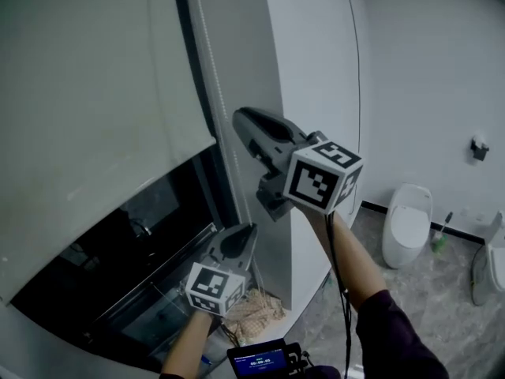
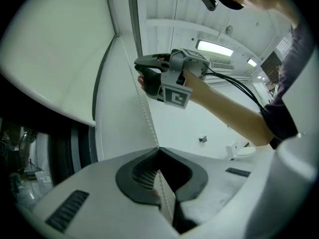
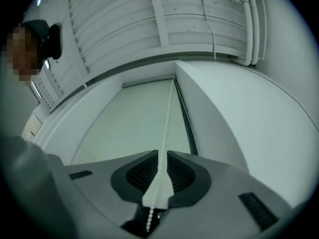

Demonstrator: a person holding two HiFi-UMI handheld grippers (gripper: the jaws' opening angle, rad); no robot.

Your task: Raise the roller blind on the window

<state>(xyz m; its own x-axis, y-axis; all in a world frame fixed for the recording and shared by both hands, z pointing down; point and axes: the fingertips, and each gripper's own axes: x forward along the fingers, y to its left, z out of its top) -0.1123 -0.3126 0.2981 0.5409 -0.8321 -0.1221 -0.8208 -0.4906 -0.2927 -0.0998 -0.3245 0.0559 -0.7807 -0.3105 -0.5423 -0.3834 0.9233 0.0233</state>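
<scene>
The pale roller blind [image 1: 95,93] covers the upper part of the window, and dark glass [image 1: 118,251] shows below its bottom edge. A white bead chain [image 1: 213,93] hangs along the frame at the blind's right side. My right gripper [image 1: 241,121] is the upper one, and its jaws are closed with the bead chain [image 3: 167,118] running between the pads. My left gripper [image 1: 246,231] is lower on the same chain and shut on it. In the left gripper view the chain [image 2: 142,101] runs from my left gripper [image 2: 158,151] up to the right gripper [image 2: 142,71].
A white wall panel [image 1: 316,54] stands right of the window. A toilet [image 1: 406,223] and a brush [image 1: 440,235] are on the marble floor at right. A woven cloth bundle [image 1: 256,306] and a small screen device [image 1: 264,362] lie below my hands.
</scene>
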